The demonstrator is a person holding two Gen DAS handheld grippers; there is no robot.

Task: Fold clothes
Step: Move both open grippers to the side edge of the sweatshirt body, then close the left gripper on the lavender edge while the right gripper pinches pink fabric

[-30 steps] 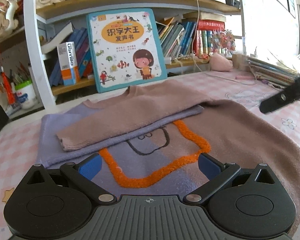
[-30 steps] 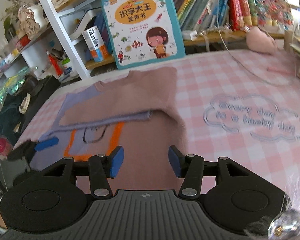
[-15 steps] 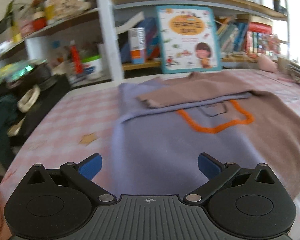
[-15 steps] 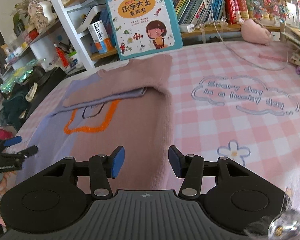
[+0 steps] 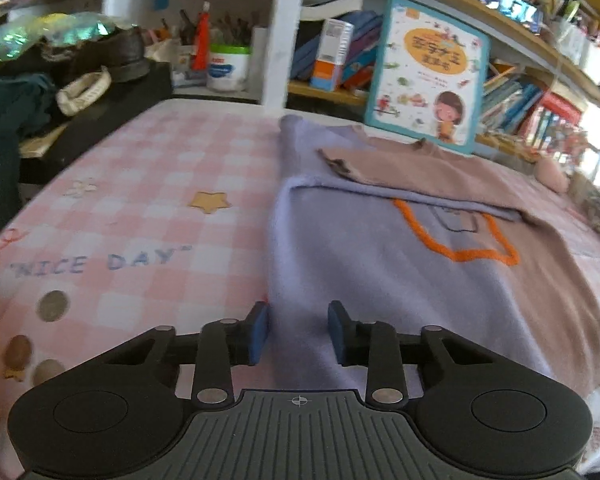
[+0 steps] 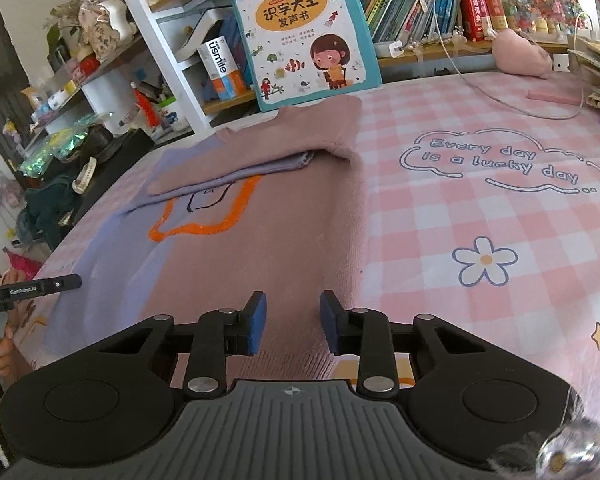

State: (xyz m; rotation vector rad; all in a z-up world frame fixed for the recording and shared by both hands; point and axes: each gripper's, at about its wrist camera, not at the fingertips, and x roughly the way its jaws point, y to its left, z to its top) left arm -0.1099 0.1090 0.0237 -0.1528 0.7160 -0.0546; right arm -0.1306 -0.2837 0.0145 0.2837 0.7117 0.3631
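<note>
Bench (image 6: 480, 216): covered with a pink checked cloth, printed with lettering, a flower and stars. Shelving with books stands along its far edge.

Sweater (image 6: 260, 216): lilac on one half, dusty pink on the other, with an orange outline motif (image 6: 204, 216) on the chest. It lies flat across the middle of the bench, both sleeves folded across the chest just above the motif, collar towards the shelving.

Picture book (image 6: 304, 32): upright against the shelving, just beyond the collar.

Left claw (image 5: 298, 332): jaws partly apart, nothing between the pads; it sits low over the sweater's lilac side edge near the hem.

Right claw (image 6: 291, 326): jaws partly apart, empty, low over the pink half near the hem

Star print (image 5: 210, 201): on the cloth beside the lilac edge
</note>
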